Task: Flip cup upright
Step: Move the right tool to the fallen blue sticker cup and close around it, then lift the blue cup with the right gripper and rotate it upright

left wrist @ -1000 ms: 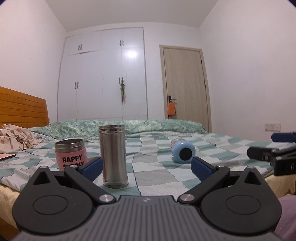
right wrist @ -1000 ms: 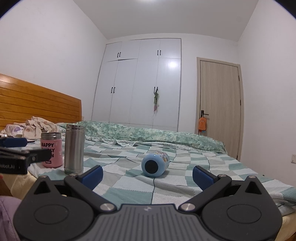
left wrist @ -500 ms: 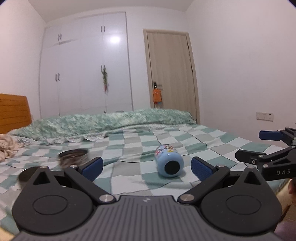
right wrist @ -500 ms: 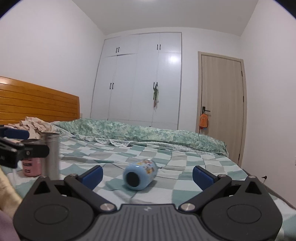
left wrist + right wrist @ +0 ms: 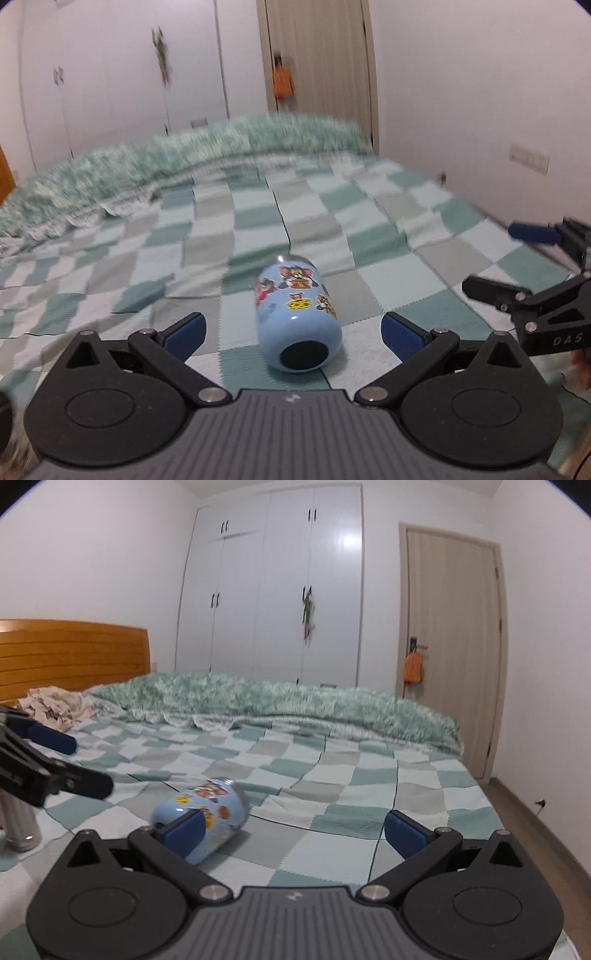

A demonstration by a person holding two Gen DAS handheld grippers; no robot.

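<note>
A: What fills most of the view?

B: The bed (image 5: pixel 332 229), under a green, grey and pale blue checked cover, with a rumpled green quilt (image 5: pixel 295 705) along its far side near 12 o'clock. Behind stand a white wardrobe (image 5: pixel 280 590) and a pale wooden door (image 5: pixel 450 646) at 1 o'clock with something orange (image 5: pixel 413 668) hanging from its handle. In the right wrist view a wooden headboard (image 5: pixel 74 650) sits at 10 o'clock.

A: And the cup?

B: The cup (image 5: pixel 297 317) lies on its side on the cover, light blue and covered in cartoon cat-and-mouse stickers, one showing a wedge of cheese. In the left wrist view its dark round base faces the camera, low and central, between the two blue pads. In the right wrist view it lies at 8 o'clock, partly behind that gripper's left pad.

A: The grippers?

B: The left hand-held gripper (image 5: pixel 293 334) has its jaws spread wide, one on either side of the cup, neither touching it. The right hand-held gripper (image 5: pixel 293 830) is also spread wide with nothing between its pads; from the left camera it shows at 3 o'clock, with "DAS" readable on its black body.

A: Anything smaller?

B: A steel cylinder (image 5: pixel 18 827) at 9 o'clock in the right view, its top hidden.
</note>
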